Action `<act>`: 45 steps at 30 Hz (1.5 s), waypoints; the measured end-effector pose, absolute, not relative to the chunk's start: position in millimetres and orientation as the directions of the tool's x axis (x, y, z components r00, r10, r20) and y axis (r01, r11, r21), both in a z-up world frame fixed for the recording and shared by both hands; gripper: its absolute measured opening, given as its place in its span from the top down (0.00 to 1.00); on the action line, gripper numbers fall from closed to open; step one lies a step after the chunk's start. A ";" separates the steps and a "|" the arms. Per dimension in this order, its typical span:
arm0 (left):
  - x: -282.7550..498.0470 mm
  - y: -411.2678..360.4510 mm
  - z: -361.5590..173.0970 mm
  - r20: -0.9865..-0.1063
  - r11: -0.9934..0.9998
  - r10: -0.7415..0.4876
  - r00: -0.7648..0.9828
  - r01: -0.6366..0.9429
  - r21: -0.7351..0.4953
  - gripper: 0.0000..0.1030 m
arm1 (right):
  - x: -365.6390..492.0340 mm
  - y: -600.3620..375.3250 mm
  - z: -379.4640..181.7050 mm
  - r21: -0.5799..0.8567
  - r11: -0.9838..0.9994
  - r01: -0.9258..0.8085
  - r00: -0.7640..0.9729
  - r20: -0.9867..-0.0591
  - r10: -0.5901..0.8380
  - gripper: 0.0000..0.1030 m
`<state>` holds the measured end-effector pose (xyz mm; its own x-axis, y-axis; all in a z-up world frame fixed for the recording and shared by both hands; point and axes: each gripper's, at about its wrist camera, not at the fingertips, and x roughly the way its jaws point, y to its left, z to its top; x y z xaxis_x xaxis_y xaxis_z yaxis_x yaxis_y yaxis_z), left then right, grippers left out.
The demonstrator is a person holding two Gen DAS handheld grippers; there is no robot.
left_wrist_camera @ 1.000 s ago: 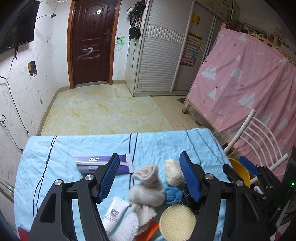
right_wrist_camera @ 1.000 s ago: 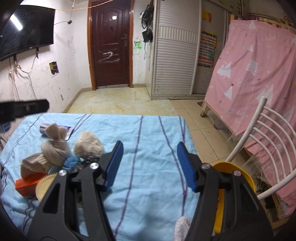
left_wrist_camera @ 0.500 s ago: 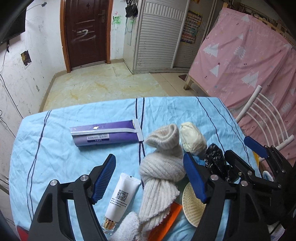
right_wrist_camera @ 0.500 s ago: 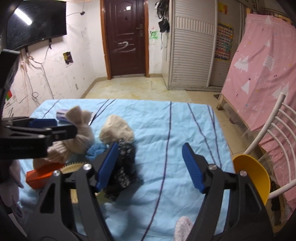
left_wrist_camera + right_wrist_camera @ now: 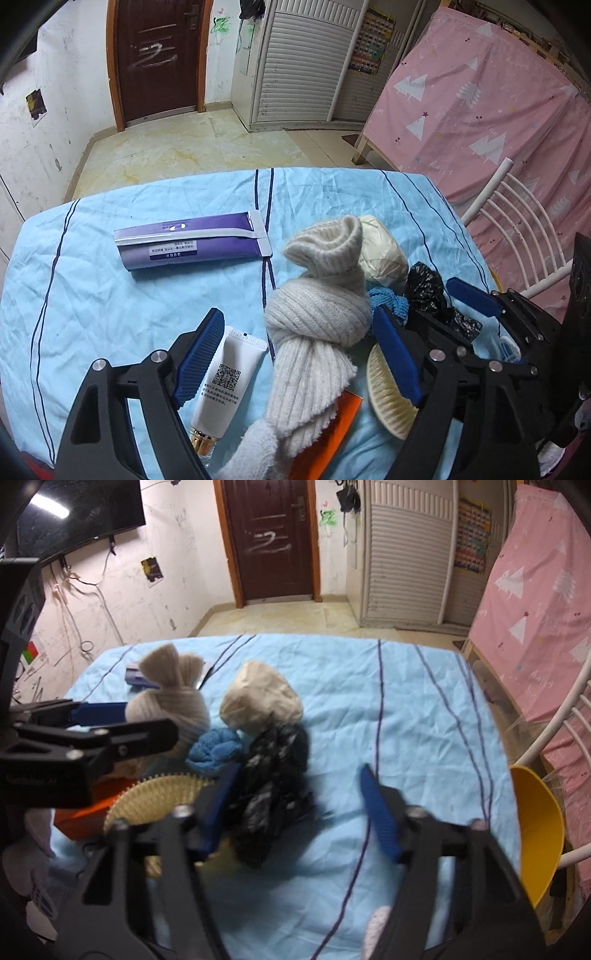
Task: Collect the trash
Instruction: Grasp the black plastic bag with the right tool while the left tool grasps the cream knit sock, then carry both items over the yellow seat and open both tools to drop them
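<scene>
The left gripper [image 5: 297, 356], jaws just widened, straddles the knotted sock [image 5: 317, 321] without pinching it. Right of the sock lies the black bag [image 5: 273, 771]; the right gripper [image 5: 299, 808], jaws just narrowing, brackets it, not yet pressed.

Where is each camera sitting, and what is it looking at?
Left wrist: rides on the left gripper, looking down its open blue fingers at the knotted beige sock, white tube and purple box; the right gripper shows beside it.
Right wrist: rides on the right gripper, looking down over the black plastic bag lying between its fingers; the left gripper pokes in at the left edge.
Both see: the sock, the bag, the blue tablecloth, the brown door.
</scene>
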<state>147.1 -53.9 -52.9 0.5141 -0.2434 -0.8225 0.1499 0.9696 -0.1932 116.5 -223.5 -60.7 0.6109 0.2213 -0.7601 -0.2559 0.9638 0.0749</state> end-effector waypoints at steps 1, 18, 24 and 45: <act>147.6 -54.4 -54.5 -0.824 0.970 -0.244 0.511 0.149 -0.194 0.29 | 117.1 -222.9 -62.5 0.084 0.961 -0.262 0.599 -0.767 0.231 0.56; 144.1 -70.1 -52.8 -0.812 0.969 -0.245 0.530 0.156 -0.191 0.55 | 106.4 -241.8 -49.9 0.106 0.967 -0.234 0.656 -0.716 0.237 0.71; 139.2 -75.2 -26.9 -0.782 0.973 -0.230 0.579 0.162 -0.166 0.55 | 104.2 -256.3 -42.2 0.114 0.971 -0.211 0.682 -0.694 0.229 0.71; 137.0 -152.7 14.7 -0.743 0.965 -0.236 0.626 0.241 -0.103 0.55 | 97.1 -339.1 -35.1 0.199 0.978 -0.069 0.756 -0.629 0.181 0.71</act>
<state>137.0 -152.7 14.7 0.6259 -0.2357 -0.7434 0.2406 0.9651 -0.1035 97.1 -339.1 -35.1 0.7557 0.1813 -0.6294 -0.0687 0.9776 0.1991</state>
